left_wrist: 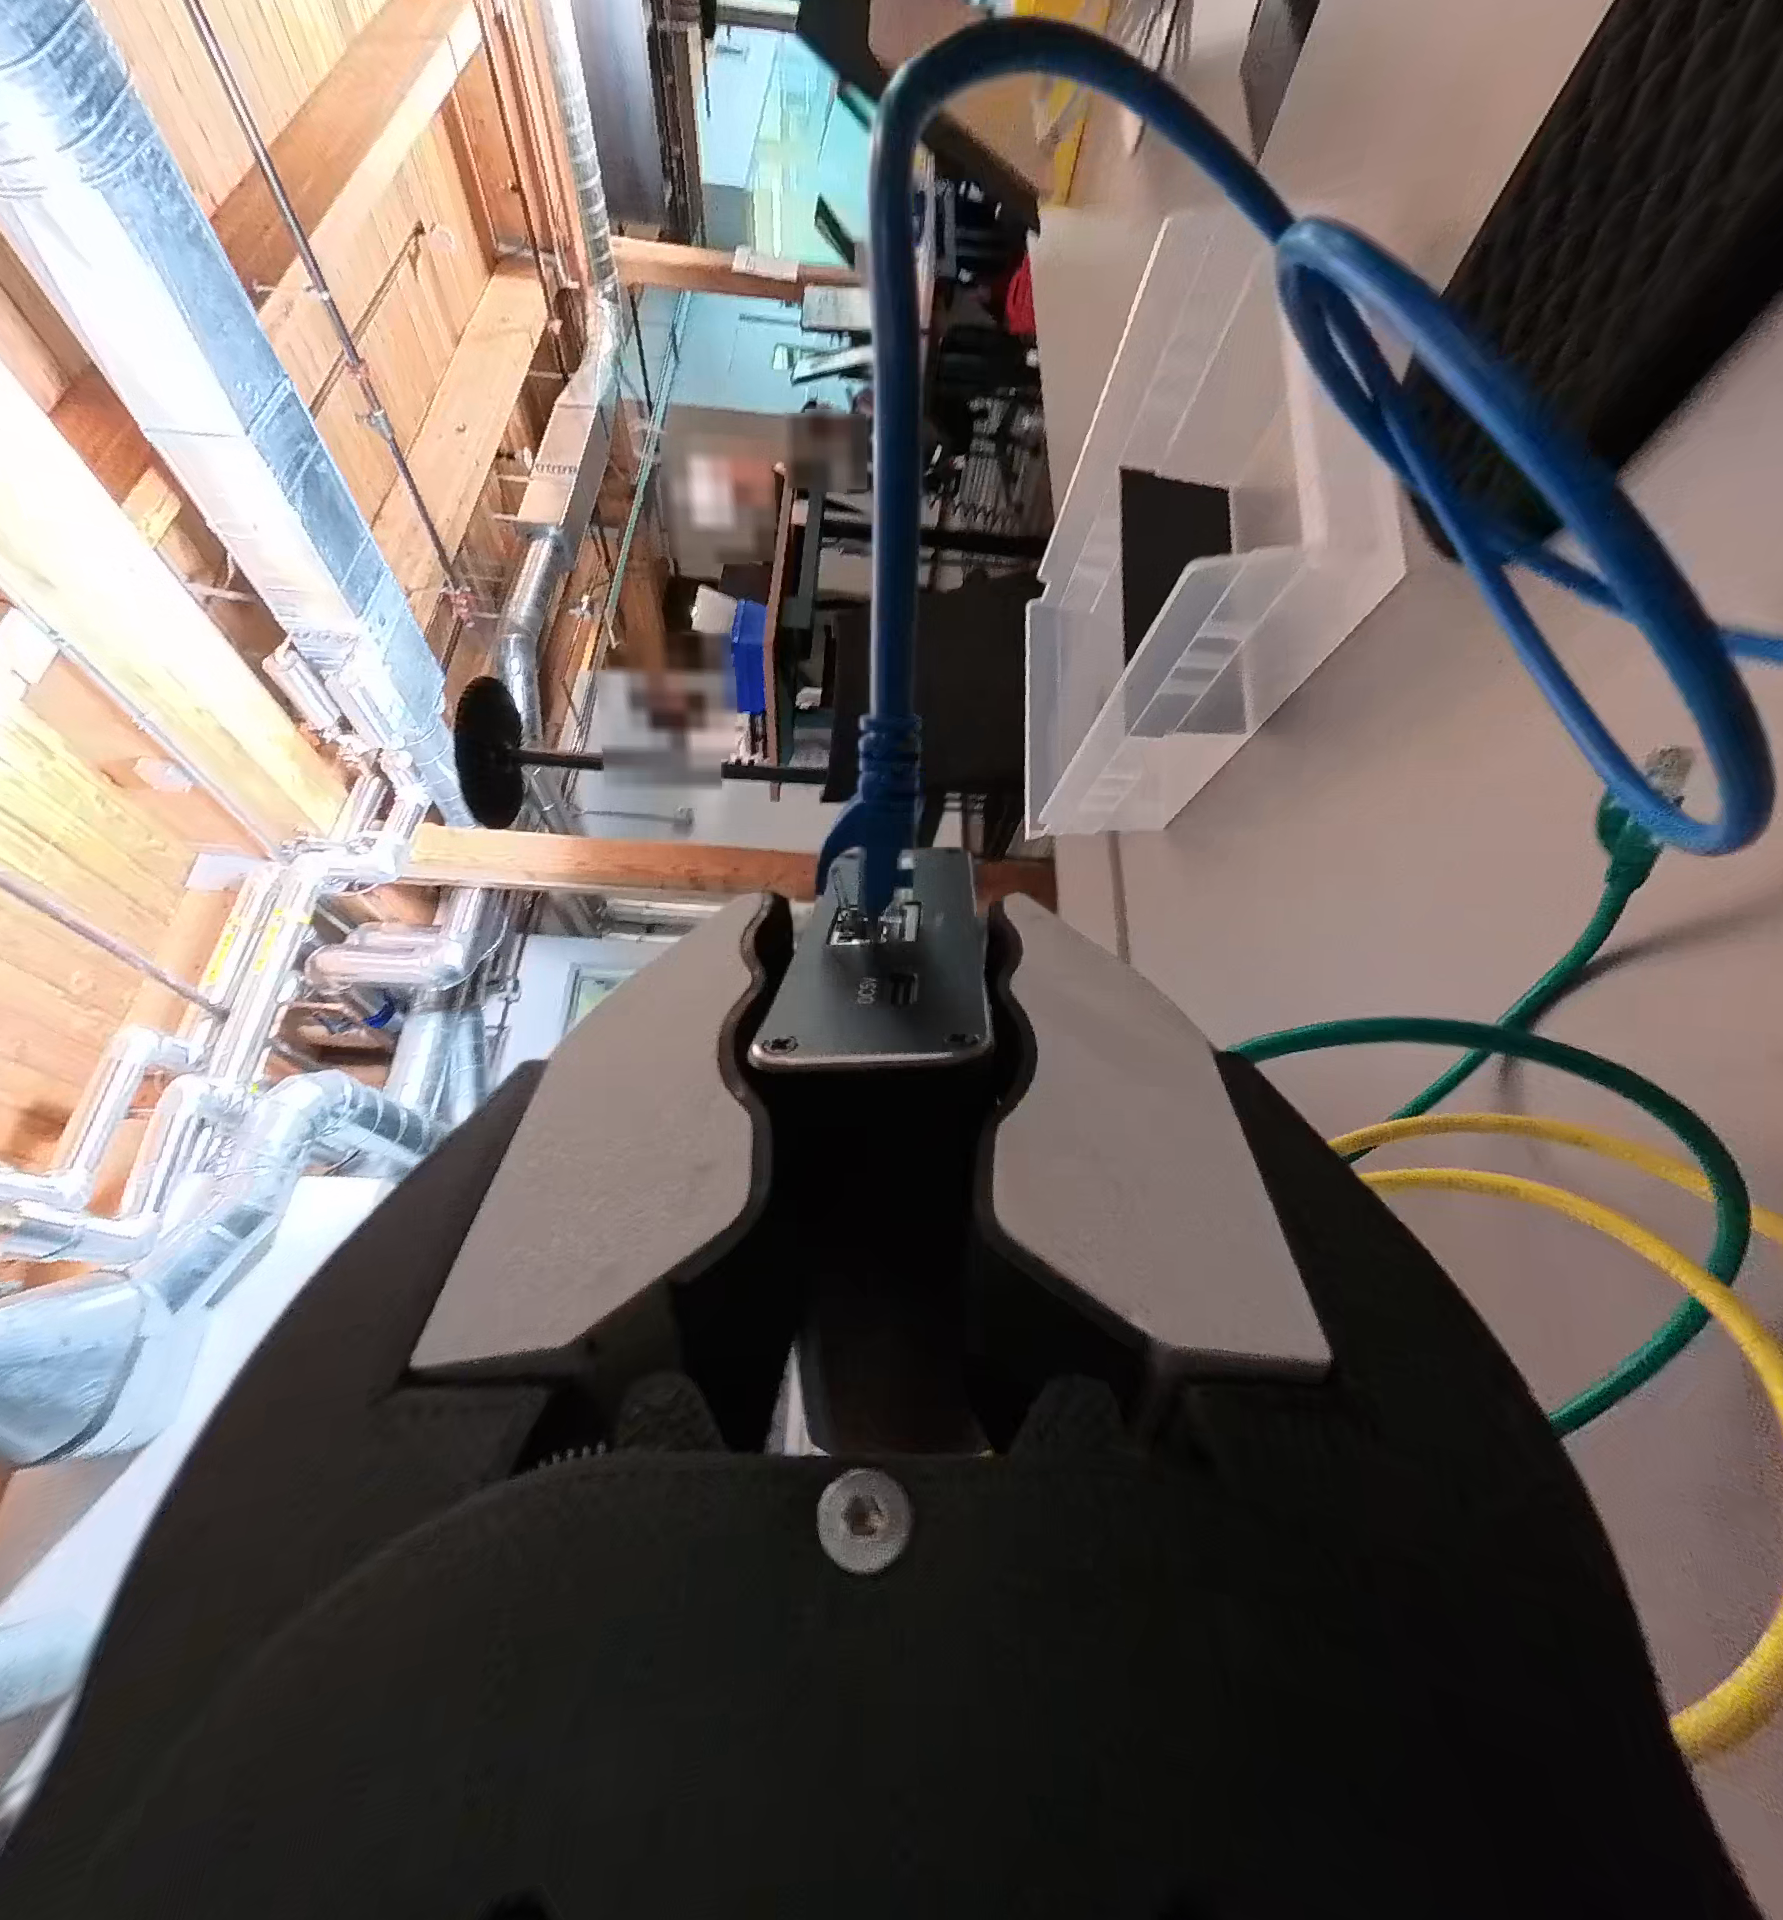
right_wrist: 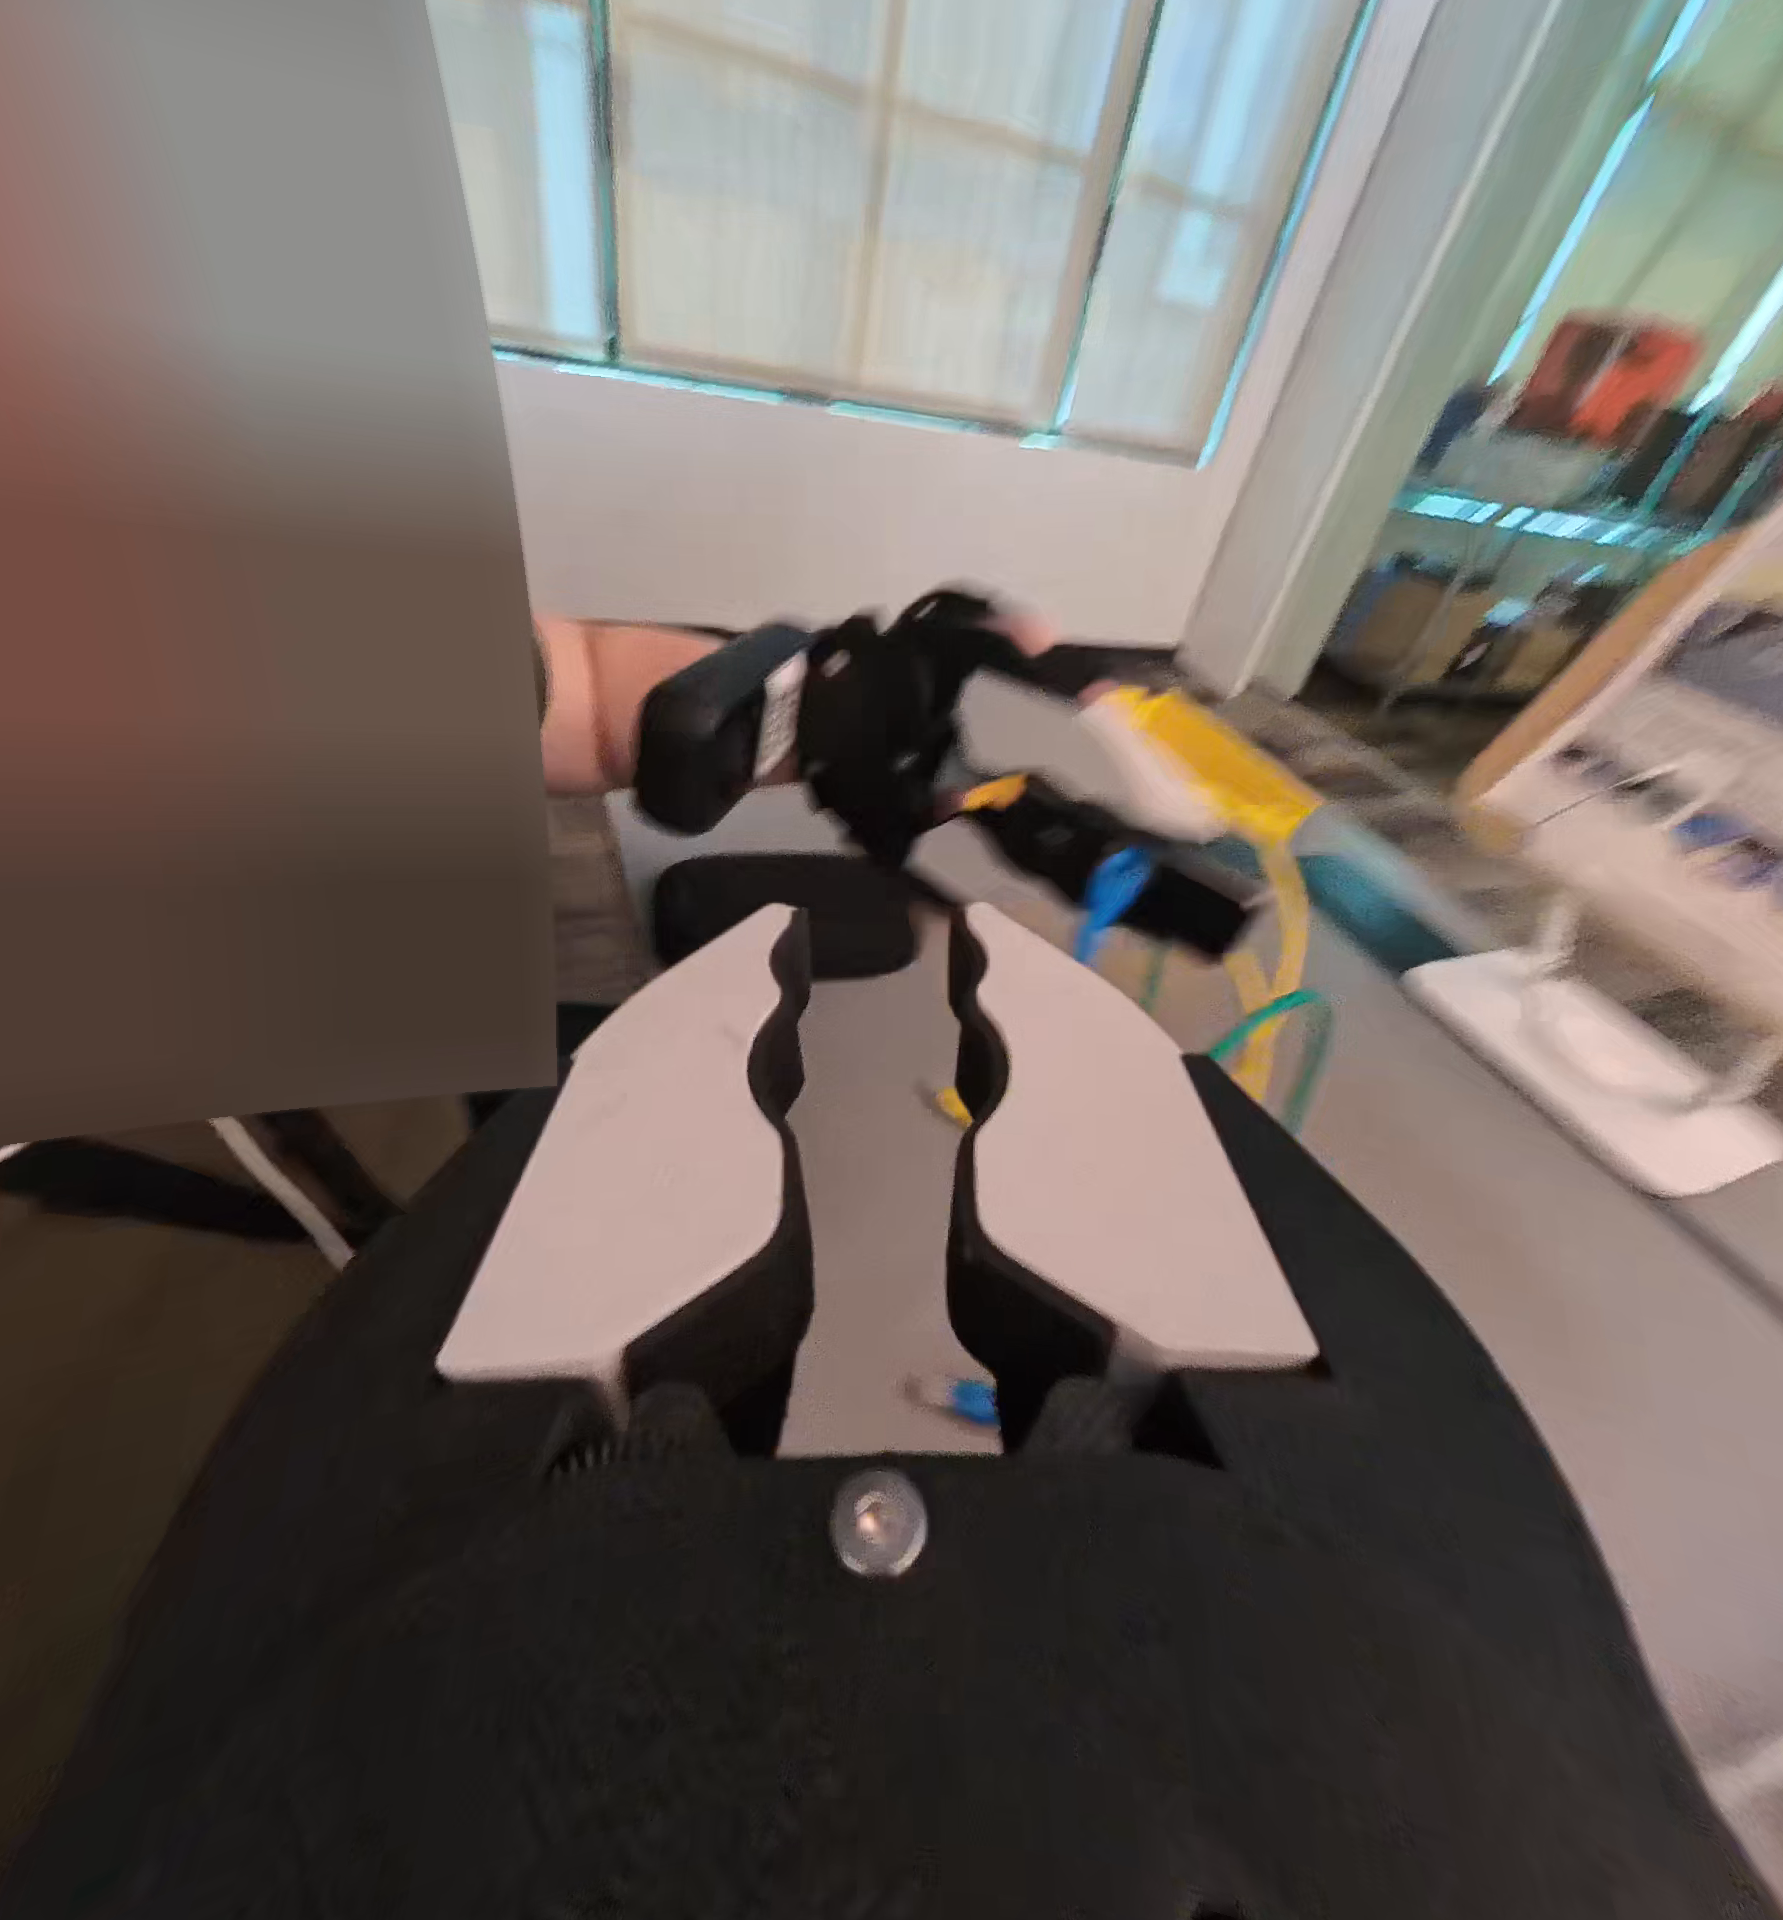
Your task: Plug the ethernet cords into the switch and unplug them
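My left gripper (left_wrist: 889, 914) is shut on a dark metal switch (left_wrist: 876, 997), holding it up off the table with its port face in view. A blue ethernet cord (left_wrist: 892, 520) is plugged into one port and loops up and off to the right. A green cord (left_wrist: 1593, 935) and a yellow cord (left_wrist: 1697, 1299) lie loose on the table. My right gripper (right_wrist: 882, 935) is open and empty above the table. In the blurred right wrist view the left gripper (right_wrist: 866, 727) holds the switch (right_wrist: 1126, 862), with the blue cord (right_wrist: 1110, 894) hanging from it.
A clear plastic bin (left_wrist: 1178, 582) stands on the grey table (left_wrist: 1386, 935), with a black object (left_wrist: 1645, 208) beside it. In the right wrist view a white stand (right_wrist: 1593, 1081) sits at the right. Loose blue (right_wrist: 970, 1397) and yellow (right_wrist: 954, 1103) plug ends lie below my right gripper.
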### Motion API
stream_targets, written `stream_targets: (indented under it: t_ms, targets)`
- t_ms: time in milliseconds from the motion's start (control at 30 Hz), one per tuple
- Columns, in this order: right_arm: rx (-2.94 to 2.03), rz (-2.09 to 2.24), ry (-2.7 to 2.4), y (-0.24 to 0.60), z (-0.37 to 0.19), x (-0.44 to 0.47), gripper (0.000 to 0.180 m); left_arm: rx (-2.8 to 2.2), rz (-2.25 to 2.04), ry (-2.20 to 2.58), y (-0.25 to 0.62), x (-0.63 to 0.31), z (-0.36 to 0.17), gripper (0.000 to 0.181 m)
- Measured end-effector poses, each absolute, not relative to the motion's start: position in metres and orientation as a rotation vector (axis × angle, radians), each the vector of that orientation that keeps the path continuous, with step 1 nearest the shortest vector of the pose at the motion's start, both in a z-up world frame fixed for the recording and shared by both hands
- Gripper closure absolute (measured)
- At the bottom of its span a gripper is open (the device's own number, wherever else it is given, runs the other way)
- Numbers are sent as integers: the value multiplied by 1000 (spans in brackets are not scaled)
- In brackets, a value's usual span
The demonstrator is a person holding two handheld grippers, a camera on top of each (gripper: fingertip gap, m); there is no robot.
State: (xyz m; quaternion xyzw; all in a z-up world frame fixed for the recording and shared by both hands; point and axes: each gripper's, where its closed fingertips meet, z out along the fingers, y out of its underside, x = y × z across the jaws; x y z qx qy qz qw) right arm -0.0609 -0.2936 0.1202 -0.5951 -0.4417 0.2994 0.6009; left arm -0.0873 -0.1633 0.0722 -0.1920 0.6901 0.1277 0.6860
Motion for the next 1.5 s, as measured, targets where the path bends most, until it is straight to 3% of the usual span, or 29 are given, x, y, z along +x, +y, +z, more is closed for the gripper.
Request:
stream_targets:
  t_ms: [133,200,333,433,533,667,933,1133,1267,1433,1500]
  targets:
    - [-1180,299,-1091,-224,160,-18,144,-429,178,1548,-169,-86,75,145]
    - [-1176,215,-1233,-186,138,-20,130,-425,142,1548,-174,-84,78,145]
    - [-1097,123,-1511,-157,80,-59,126,-414,78,1544,-184,-83,87,145]
    - [-939,15,-1552,-157,73,-87,123,-419,27,1554,-188,-84,91,145]
    - [-839,-35,-1563,-160,74,-107,125,-416,-18,1576,-192,-81,94,145]
    - [-756,-70,-1539,-162,83,-116,144,-411,-85,1607,-200,-76,93,145]
    - [-867,-25,-1526,-158,72,-107,143,-481,-132,1633,-196,-71,87,143]
    - [-890,-84,-1430,-149,80,-89,143,-740,-255,1563,-176,-87,97,111]
    - [-863,-246,-1398,-137,80,-81,144,-1134,-572,1376,-161,-100,96,94]
    - [-796,-441,-1354,-118,74,-76,143,-1549,-1003,1118,-144,-118,76,91]
    - [-773,-484,-1341,-112,71,-76,144,-1586,-1261,975,-138,-122,76,100]
